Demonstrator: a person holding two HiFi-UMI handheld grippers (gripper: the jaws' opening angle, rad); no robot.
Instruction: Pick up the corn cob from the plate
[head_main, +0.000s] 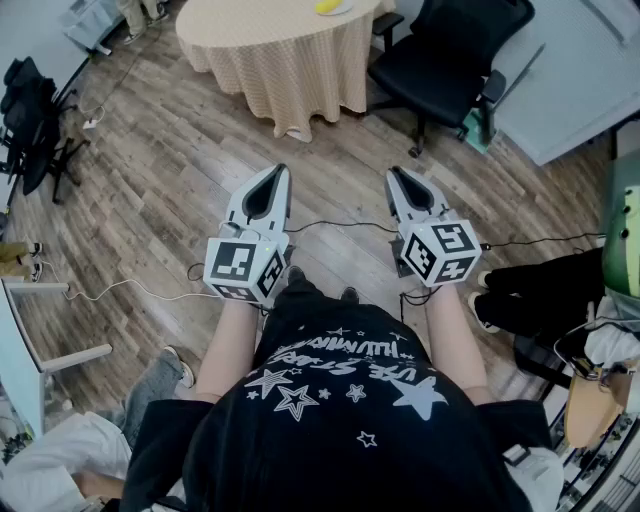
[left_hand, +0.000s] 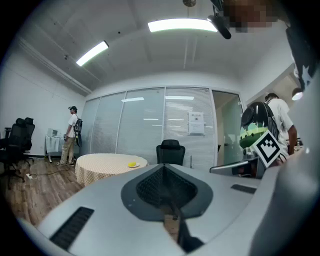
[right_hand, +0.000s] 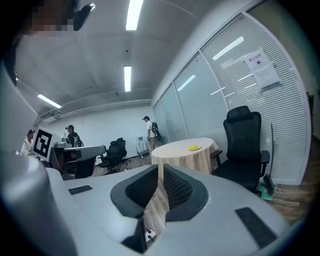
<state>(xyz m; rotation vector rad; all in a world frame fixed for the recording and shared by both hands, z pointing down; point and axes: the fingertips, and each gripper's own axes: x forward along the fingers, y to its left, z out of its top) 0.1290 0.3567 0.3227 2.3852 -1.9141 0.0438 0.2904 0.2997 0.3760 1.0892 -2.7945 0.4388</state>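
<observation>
Noting the corn cob (head_main: 328, 6) first: a small, bright yellow piece lying on a white plate (head_main: 345, 11) on top of a round desk (head_main: 270, 55) covered with a beige checked cloth that hangs down to the wood floor (head_main: 150, 170). In all three views it is too small and far off to make out kernels or which way it points. In the left gripper view it is a yellow spot (left_hand: 132, 164) toward the right side of the desk top, and in the right gripper view it sits (right_hand: 194, 147) near the middle. A black office chair (head_main: 450, 50) stands just beside the desk on its right. Both tongs are well apart from the desk, held over bare floor in front of the person's body. They lie side by side with a gap between them and point forward toward the desk, close to level. The left tongs (head_main: 280, 170) have their tips together and nothing between them. The right tongs (head_main: 393, 172) are also closed and empty, with only a thin slit between the pads through which the floor shows. The marker cubes, left (head_main: 243, 268) and right (head_main: 440, 250), hide the hands. Bare forearms run back from them to a black star-print shirt (head_main: 340, 400). A thin dark cable (head_main: 330, 222) lies on the floor between the tongs.
</observation>
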